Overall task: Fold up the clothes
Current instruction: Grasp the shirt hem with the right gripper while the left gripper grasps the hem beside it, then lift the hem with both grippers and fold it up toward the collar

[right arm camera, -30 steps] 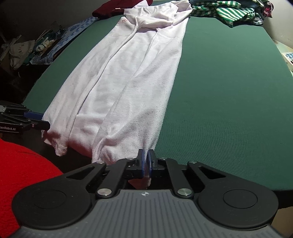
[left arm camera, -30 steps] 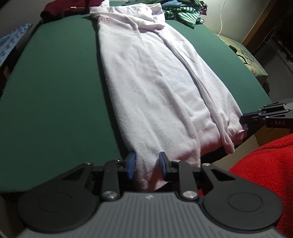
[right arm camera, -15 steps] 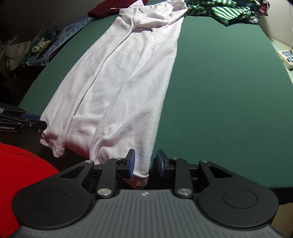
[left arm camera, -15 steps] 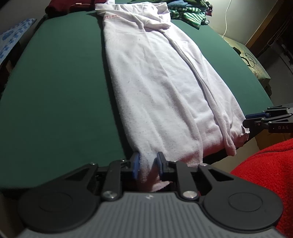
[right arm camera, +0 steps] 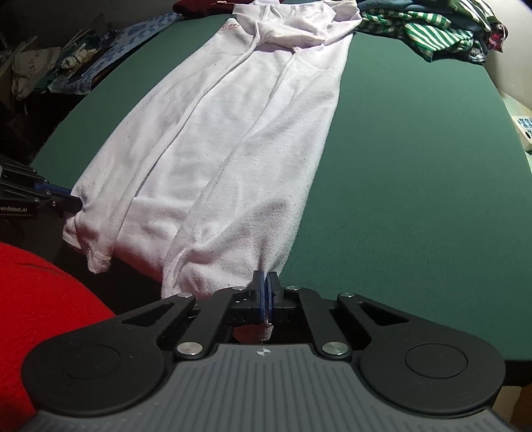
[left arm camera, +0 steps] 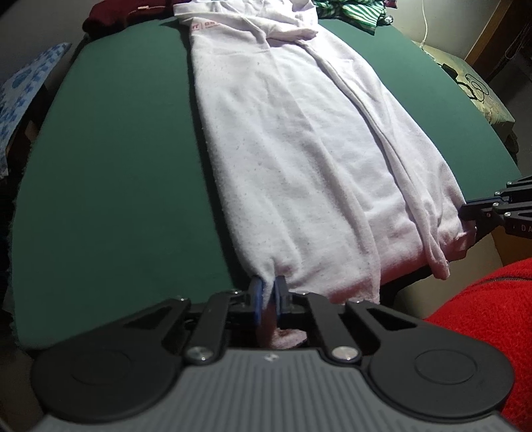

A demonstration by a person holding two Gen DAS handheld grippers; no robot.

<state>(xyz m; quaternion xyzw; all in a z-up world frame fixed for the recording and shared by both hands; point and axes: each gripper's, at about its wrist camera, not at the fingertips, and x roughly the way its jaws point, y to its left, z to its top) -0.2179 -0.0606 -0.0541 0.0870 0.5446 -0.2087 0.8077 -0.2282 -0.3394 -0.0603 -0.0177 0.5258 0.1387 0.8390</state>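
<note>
Left gripper: the left gripper (left arm camera: 268, 292) is seen clenched on the near hem corner of the white shirt (left arm camera: 299, 159), with cloth pinched between the blue pads and a tuft bunched behind them at 6 o'clock in the left wrist view.
Right gripper: the right gripper (right arm camera: 265, 286) is seen clamped on the other hem corner of the white shirt (right arm camera: 232, 139); a scrap of fabric is pushed out below the pads.
Shirt: it is laid lengthwise on the green table (left arm camera: 116, 166), folded narrow, with the collar end toward 12 o'clock and the hem draped over the near edge.
Cross views: each gripper is cut off at the other view's edge, at 3 o'clock and 9 o'clock, so only the finger ends are shown.
Hard to read: small red print near the collar is too blurred to be made out.
Far edge: a striped green pile (right arm camera: 429, 30) and a dark red garment (left arm camera: 123, 15) are partly cropped at 12 o'clock.
Near corner: a red fabric (left arm camera: 492, 325), possibly the person's clothing, is cut off by the frame.
</note>
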